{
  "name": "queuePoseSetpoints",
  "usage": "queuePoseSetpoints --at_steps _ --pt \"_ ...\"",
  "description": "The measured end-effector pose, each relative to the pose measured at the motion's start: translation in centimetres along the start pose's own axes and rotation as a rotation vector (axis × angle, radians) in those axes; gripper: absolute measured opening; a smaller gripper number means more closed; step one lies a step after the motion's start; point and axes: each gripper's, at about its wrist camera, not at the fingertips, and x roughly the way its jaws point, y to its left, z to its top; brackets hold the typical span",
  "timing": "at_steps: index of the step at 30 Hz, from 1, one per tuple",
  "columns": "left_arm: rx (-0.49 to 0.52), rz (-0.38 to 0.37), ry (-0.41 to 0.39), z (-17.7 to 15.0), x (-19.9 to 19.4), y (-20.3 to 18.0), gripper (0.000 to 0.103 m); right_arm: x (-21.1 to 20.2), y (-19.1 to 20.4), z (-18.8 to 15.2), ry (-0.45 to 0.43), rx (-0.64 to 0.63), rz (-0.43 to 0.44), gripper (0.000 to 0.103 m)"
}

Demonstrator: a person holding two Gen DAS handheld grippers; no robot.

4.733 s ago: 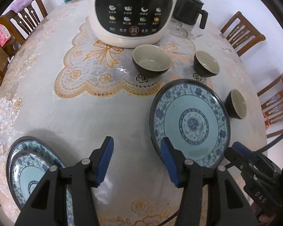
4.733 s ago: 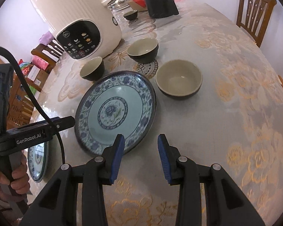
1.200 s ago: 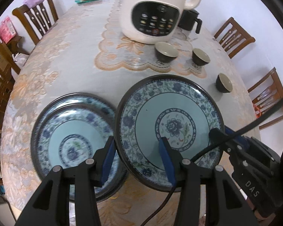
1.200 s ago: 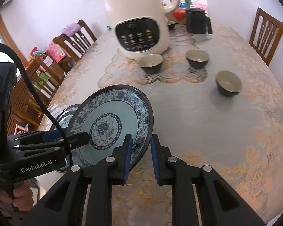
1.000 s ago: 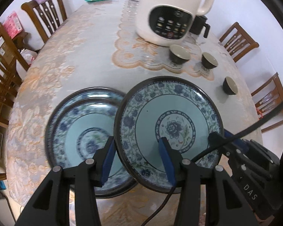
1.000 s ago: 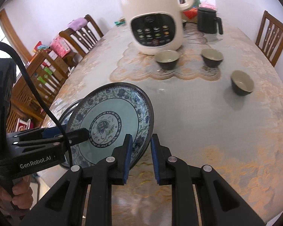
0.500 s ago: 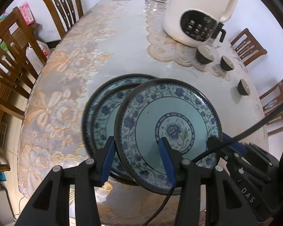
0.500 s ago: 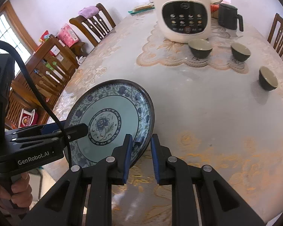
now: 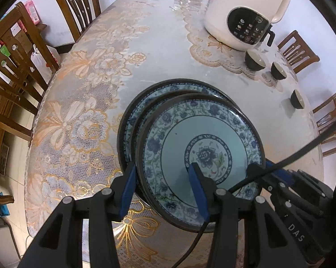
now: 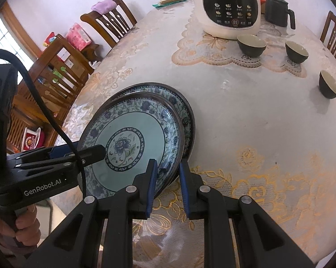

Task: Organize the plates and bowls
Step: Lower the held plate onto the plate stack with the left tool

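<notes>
- The plate [image 9: 199, 138] is held off the table [image 9: 159, 51] by both grippers, just above and overlapping the stacked plates [image 9: 132, 120], offset toward the table's near edge.
- The left gripper [image 9: 163, 185] has its jaws clamped across the plate's near rim, one pad under it and one on its face.
- The right gripper [image 10: 166, 182] has its jaws nearly together, pinching the rim on the opposite side.
- Risk: the plate is not centred over the stack; released here, it would likely land skewed, overhang and slide toward the table edge.
- Risk: uneven release would tip the plate and chip a rim.
- Three bowls [image 10: 251, 44] stand well apart, beside the kettle [image 10: 231, 6].
</notes>
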Motion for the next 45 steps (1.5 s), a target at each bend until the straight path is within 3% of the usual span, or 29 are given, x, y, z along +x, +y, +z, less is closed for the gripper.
queuePoseSetpoints --at_steps 12,26,31,45 --pt "0.059 0.035 -0.019 0.7 0.7 0.2 0.049 0.9 0.7 0.3 0.000 0.016 -0.015 0.022" --pt "0.054 0.015 -0.032 0.8 0.3 0.5 0.049 0.9 0.9 0.3 -0.002 0.007 -0.038 0.022" --pt "0.049 0.007 -0.043 1.0 -0.2 0.5 0.049 0.5 1.0 0.3 -0.019 0.003 -0.046 0.037" --pt "0.065 -0.024 -0.071 1.1 -1.7 -0.5 0.049 -1.6 0.4 -0.1 -0.075 0.034 -0.060 0.037"
